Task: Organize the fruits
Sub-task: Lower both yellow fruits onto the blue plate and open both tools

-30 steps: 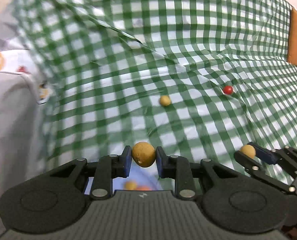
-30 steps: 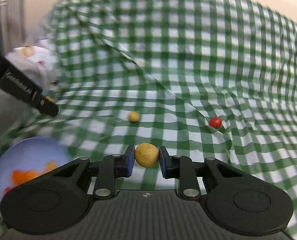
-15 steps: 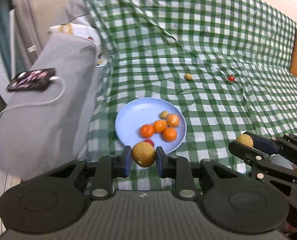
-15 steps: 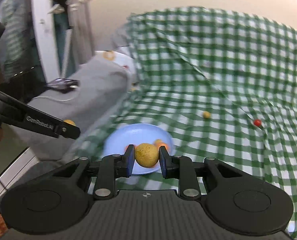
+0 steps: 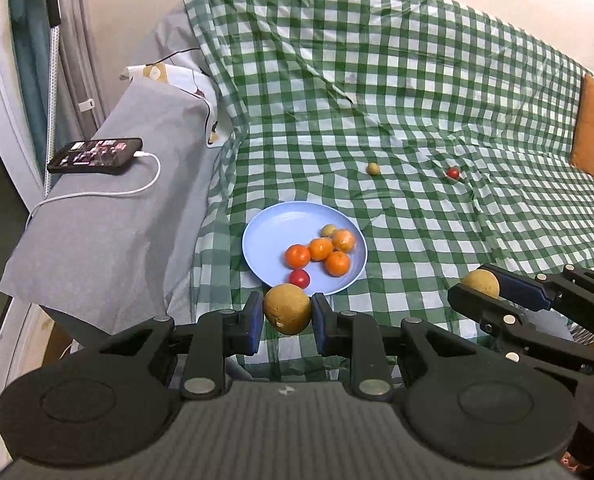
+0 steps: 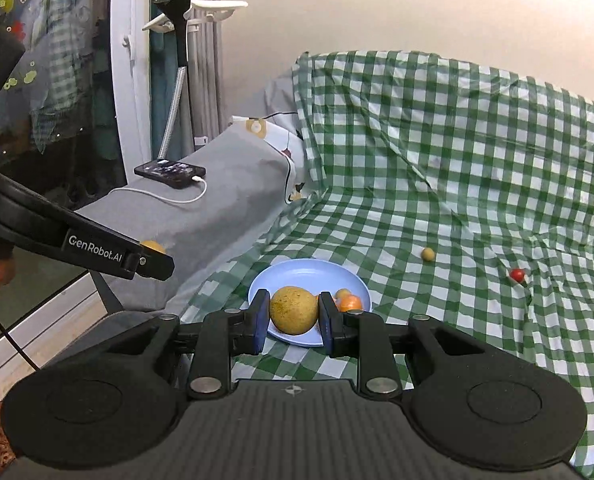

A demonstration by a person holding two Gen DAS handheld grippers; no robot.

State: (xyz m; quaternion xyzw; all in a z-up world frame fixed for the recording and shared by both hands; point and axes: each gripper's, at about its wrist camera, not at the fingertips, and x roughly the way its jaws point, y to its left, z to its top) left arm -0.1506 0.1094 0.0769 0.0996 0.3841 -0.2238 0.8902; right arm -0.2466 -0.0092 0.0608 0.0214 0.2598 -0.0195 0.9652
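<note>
Yellow-brown fruit [image 6: 294, 310] between right jaws

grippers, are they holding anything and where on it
Each holds a round yellow-brown fruit across its middle: left gripper on one fruit, right gripper on another fruit.

A: Where is the plate [image 5: 265, 236]?
B: On the checked cloth [image 5: 417, 100], beside the armrest [image 5: 109, 216]. Six fruits lie in it.
A: And the phone [image 5: 95, 155]?
B: On the armrest, left of the plate. Behind the plate lie a small round fruit [image 5: 372, 168] and, to its right, a cherry tomato [image 5: 452, 172].
</note>
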